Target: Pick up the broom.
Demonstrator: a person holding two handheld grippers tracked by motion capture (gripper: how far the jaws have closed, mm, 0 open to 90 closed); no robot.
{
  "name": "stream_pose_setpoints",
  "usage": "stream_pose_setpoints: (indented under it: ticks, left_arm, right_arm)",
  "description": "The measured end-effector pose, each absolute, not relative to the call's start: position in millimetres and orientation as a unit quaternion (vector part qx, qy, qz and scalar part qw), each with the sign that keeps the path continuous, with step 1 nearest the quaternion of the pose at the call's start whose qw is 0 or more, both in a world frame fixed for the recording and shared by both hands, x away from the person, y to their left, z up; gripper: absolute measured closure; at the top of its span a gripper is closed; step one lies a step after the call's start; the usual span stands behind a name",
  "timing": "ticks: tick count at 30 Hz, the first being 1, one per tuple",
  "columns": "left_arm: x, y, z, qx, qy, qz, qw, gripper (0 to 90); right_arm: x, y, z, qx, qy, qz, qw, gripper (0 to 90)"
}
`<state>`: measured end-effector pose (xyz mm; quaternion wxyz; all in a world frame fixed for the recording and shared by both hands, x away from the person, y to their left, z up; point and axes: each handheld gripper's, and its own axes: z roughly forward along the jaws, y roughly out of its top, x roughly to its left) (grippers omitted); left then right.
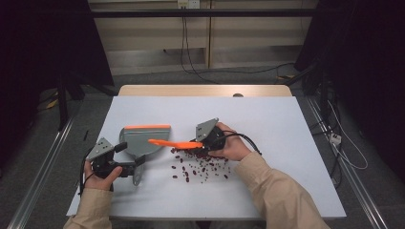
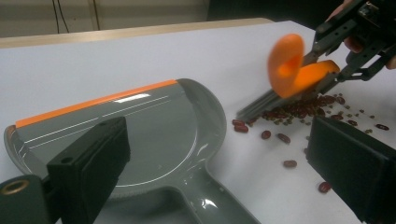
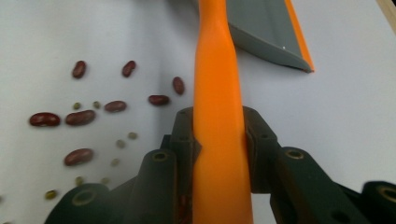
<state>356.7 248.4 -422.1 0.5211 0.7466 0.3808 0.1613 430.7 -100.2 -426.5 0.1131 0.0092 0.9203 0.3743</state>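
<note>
A grey dustpan point(image 1: 143, 140) with an orange front lip lies flat on the white table, left of centre. My left gripper point(image 1: 130, 168) is open, its jaws standing wide on either side of the dustpan's handle point(image 2: 210, 205). My right gripper point(image 1: 204, 142) is shut on the orange handle of a small brush point(image 1: 174, 143). The brush's grey bristles point(image 2: 271, 103) rest on the table at the edge of a scatter of red beans point(image 1: 200, 167). In the right gripper view the orange handle point(image 3: 217, 93) runs up between the jaws toward the dustpan point(image 3: 261, 28), with red beans point(image 3: 79, 116) and small green ones to its left.
The white tabletop point(image 1: 286, 124) has free room on its right and far sides. A wooden edge point(image 1: 205, 90) shows behind it. Dark stands and cables point(image 1: 334, 138) sit on the floor around the table.
</note>
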Motion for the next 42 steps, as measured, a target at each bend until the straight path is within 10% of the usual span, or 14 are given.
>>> stream_pose_setpoints:
  ticks: [42]
  left_arm:
    - [357.7, 250.9, -426.1, 0.748, 0.385, 0.156, 0.517, 6.1]
  right_arm:
    - [418.5, -92.3, -423.2, -0.039, 0.913, 0.401, 0.066, 71.1]
